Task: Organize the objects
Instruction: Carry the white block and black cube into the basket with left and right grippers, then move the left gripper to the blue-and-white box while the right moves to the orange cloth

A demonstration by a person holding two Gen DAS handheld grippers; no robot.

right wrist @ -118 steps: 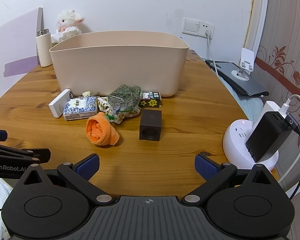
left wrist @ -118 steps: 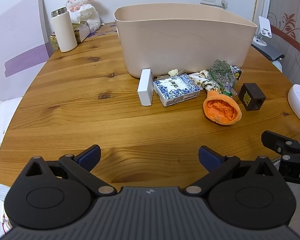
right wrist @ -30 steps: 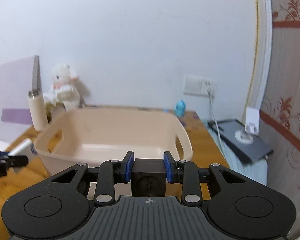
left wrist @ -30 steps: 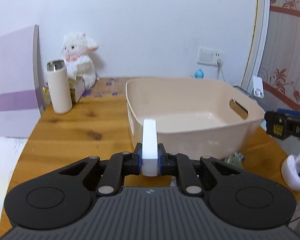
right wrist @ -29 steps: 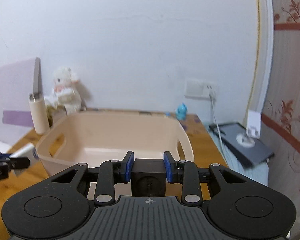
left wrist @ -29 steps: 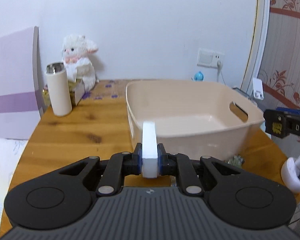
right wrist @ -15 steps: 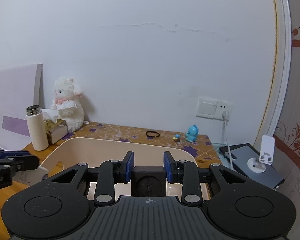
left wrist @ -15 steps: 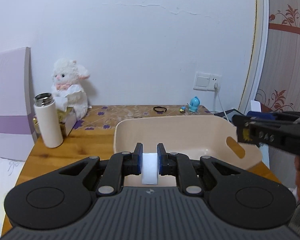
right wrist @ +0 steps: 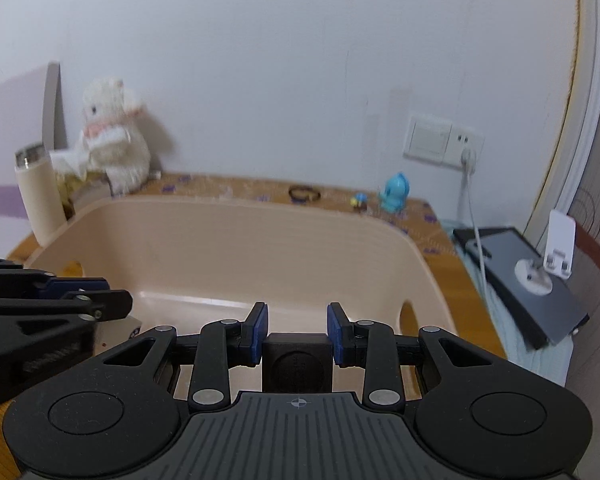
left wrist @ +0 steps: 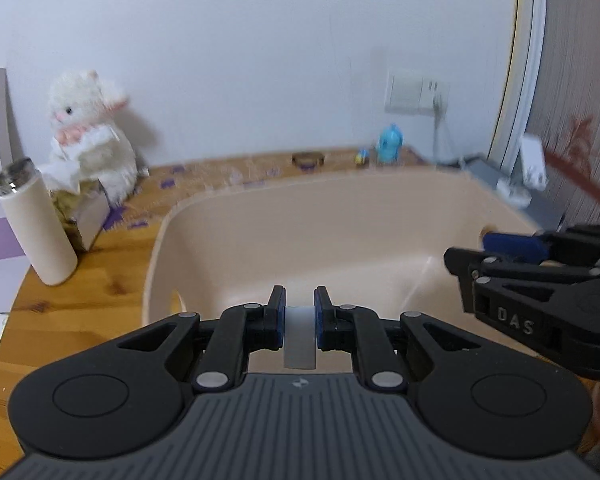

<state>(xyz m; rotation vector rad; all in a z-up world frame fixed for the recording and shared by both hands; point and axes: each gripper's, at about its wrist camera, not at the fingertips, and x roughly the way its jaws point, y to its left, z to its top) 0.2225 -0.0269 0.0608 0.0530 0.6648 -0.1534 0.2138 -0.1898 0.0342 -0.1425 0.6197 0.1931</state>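
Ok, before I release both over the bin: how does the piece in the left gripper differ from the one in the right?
The white block in the left gripper is pale and narrow; the black cube in the right gripper is dark and wider, so the right jaws stand further apart. The black cube shows a round recess on its near face; the white block's near face looks plain. Both are clamped between blue pads above the beige bin.

Left wrist view motion-blurred along far table edge; white block (left wrist: pixel 299 336) lower end hidden behind left gripper (left wrist: pixel 299 311) body; black cube (right wrist: pixel 297 362) base hidden by right gripper (right wrist: pixel 297 330); bin (right wrist: pixel 260 236) near wall occluded
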